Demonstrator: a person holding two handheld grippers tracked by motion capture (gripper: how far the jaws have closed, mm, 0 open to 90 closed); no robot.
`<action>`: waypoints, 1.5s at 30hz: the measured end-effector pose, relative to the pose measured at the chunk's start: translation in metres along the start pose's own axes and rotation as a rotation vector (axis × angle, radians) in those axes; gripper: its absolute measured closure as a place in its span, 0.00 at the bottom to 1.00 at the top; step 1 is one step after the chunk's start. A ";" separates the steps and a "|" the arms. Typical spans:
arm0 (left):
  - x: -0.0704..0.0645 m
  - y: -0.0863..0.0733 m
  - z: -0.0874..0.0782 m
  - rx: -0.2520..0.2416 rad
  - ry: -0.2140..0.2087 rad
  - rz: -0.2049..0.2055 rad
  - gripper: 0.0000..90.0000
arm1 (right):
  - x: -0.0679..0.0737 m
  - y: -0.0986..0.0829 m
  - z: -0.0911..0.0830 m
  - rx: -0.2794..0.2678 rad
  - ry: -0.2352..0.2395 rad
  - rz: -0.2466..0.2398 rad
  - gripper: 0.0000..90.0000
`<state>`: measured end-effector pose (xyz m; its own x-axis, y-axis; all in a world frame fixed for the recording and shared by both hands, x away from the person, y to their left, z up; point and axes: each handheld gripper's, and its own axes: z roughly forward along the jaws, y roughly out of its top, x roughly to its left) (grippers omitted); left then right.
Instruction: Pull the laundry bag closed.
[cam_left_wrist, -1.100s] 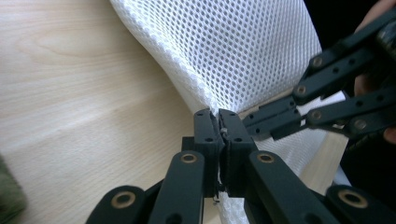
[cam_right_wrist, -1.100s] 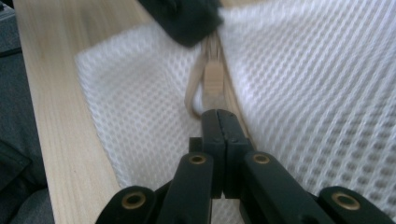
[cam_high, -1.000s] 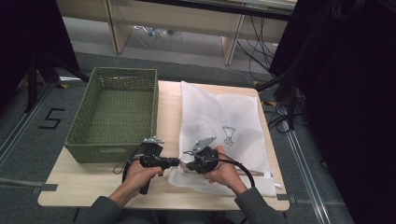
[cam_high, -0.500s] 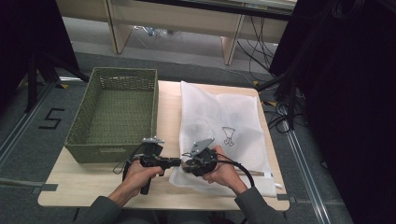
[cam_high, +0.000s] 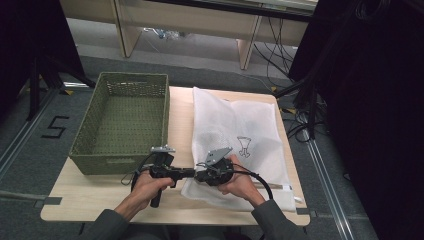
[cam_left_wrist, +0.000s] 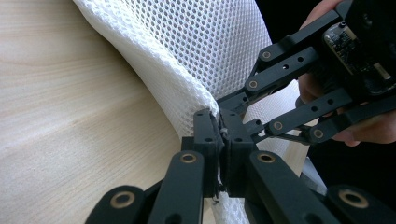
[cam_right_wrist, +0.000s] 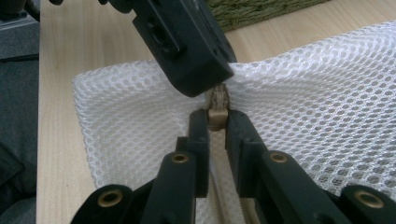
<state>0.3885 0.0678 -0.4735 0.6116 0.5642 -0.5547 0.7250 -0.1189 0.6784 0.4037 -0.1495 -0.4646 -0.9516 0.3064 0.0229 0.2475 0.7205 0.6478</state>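
A white mesh laundry bag (cam_high: 240, 137) lies flat on the right half of the light wooden tabletop (cam_high: 180, 115), its long side running away from the person. The fabric is an open honeycomb net, see-through enough to show a small dark line drawing (cam_high: 243, 145) near its middle. Its near left corner is lifted off the wood and bunched into a ridge. Along that near edge runs a beige zipper, whose slider (cam_right_wrist: 218, 106) stands at the raised corner. The rest of the bag rests smooth, with slight wrinkles.
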 end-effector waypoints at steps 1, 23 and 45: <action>0.000 0.001 -0.001 -0.001 -0.001 0.002 0.96 | 0.000 0.001 -0.001 -0.004 -0.006 -0.008 0.91; 0.001 0.001 -0.001 0.024 0.012 0.022 0.96 | -0.002 0.002 0.000 -0.028 0.026 -0.006 0.89; 0.001 -0.001 0.000 0.029 0.027 0.022 0.95 | 0.002 0.002 -0.007 0.045 -0.015 0.038 0.87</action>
<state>0.3883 0.0686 -0.4741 0.6189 0.5830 -0.5264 0.7207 -0.1550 0.6757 0.4014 -0.1518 -0.4574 -0.9386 0.3432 0.0347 0.2915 0.7355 0.6116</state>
